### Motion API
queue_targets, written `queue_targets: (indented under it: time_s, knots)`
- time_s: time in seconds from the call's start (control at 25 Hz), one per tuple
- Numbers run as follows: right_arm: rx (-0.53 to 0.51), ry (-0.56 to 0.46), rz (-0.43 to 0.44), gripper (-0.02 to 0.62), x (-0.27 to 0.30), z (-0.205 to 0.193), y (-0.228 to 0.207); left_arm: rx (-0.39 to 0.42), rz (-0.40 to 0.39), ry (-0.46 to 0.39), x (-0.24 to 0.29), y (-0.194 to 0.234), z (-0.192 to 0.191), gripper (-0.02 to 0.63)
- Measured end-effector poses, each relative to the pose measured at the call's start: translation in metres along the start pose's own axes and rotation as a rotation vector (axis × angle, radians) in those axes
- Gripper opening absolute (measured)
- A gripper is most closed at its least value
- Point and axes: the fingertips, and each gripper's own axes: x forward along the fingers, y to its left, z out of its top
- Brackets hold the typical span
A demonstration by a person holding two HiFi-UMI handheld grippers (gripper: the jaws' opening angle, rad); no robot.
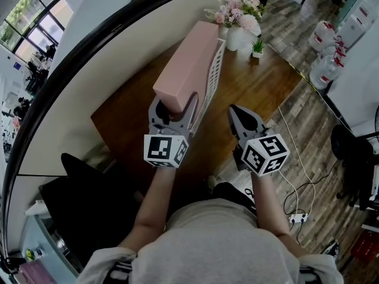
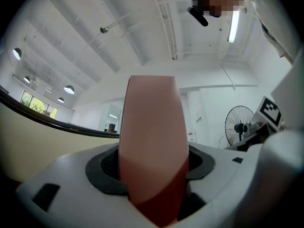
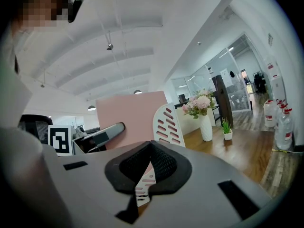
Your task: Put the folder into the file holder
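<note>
While its jaws stand wide, the left gripper (image 1: 173, 104) clamps the folder (image 1: 187, 61).

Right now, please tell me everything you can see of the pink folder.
The folder is plain pale pink, thick and box-like, with a smooth matte surface that looks like card or plastic. It stands on edge, leaning away from the person, over the brown table. The left tool grips its near end, one pad on each broad face. Its right side runs close along the white slatted holder. I cannot tell whether it is already inside.
</note>
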Motion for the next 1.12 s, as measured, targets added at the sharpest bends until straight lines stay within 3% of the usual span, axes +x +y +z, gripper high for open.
queue_targets:
  time_s: [0.72,1.12]
  knots:
    - [0.006,0.012,0.006,0.009,-0.002,-0.006,0.004,-0.037,-0.009,0.169,-0.003,0.0,-0.04,0.314]
    - [0.0,0.015,0.005,0.009,-0.005,-0.008,0.008,-0.053,-0.006,0.182,-0.005,-0.001,-0.044,0.324]
